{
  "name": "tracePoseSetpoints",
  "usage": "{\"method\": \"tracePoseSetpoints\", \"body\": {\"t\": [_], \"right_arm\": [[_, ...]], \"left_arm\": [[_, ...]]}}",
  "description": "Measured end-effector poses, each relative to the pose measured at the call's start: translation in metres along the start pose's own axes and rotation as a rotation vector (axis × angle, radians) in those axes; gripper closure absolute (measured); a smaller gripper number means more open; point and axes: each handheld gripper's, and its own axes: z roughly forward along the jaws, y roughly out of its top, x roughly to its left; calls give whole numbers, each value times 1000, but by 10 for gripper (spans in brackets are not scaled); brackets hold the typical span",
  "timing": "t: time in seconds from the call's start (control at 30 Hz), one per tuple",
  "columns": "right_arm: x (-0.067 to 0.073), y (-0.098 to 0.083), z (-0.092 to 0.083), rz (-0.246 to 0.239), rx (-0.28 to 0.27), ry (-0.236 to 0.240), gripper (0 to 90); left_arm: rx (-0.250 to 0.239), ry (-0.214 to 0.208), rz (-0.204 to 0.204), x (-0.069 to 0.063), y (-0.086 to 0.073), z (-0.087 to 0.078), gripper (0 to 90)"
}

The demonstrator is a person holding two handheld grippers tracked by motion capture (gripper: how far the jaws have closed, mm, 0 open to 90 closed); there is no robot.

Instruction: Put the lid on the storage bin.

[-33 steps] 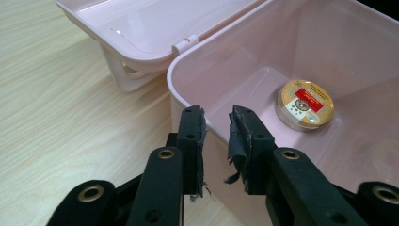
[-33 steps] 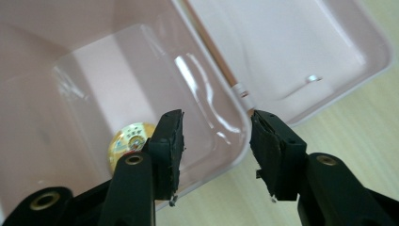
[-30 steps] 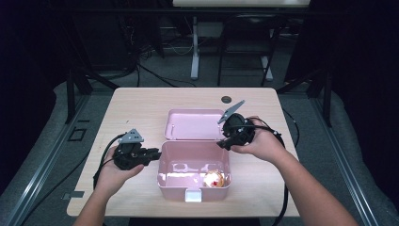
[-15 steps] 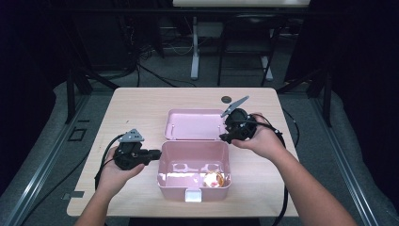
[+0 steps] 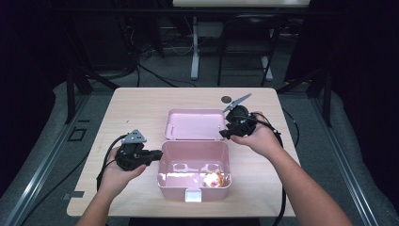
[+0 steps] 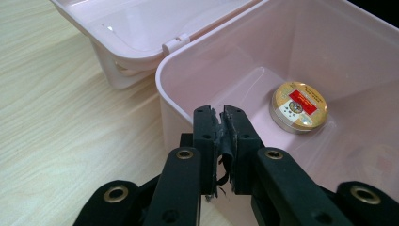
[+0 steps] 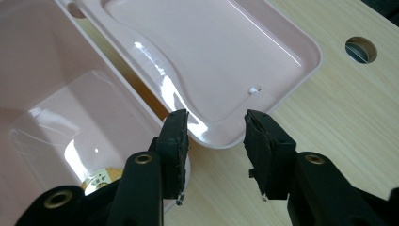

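- Pink box (image 5: 175, 189) sits open at the middle of the table (image 5: 136, 108), toward the person. Its lid (image 5: 194, 125) lies flat behind it at 12 o'clock, still joined along the hinge. The step in hand looks like swinging that lid over to close the box.
- Left gripper (image 5: 157, 153) sits at 9 o'clock of the box, tips right at the left wall. Its jaws have just been closing and now stand pressed together, with nothing between them in the left gripper view (image 6: 222, 125). It is best used as a brace: rest the closed tips against the wall so the box cannot slide when the lid comes over.
- Round gold tin (image 6: 299, 107) lies flat on the box floor, toward 5 o'clock in the high view (image 5: 214, 179). It looks low enough not to foul the lid, so leave it alone.
- Right gripper (image 5: 225, 134) hovers at 2 o'clock of the box, over the lid's near right corner. Its jaws are spread, with the lid's rim just beyond the tips (image 7: 216, 136) and not yet pinched.
- Advice: push the right gripper forward until the rim sits deep between the pads, close firmly, then lift in an arc about the hinge instead of pulling straight up.
- The thin, glossy rim may slip, so grip away from the rounded corner.
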Motion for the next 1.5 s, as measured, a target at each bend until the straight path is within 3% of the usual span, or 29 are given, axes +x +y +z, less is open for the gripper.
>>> {"method": "tracePoseSetpoints", "body": {"t": [0.17, 0.37, 0.8, 1.5], "right_arm": [[-5, 1, 5, 16, 1, -12, 592], [-18, 5, 14, 112, -13, -28, 607], [-33, 12, 38, 218, 4, -100, 632], [-48, 12, 66, 360, 21, -135, 663]], "left_arm": [[2, 0, 1, -1, 0, 0, 841], [5, 5, 2, -1, 0, 1, 826], [8, 13, 12, -2, 0, 1, 827], [-2, 15, 8, -1, -1, 1, 827]]}}
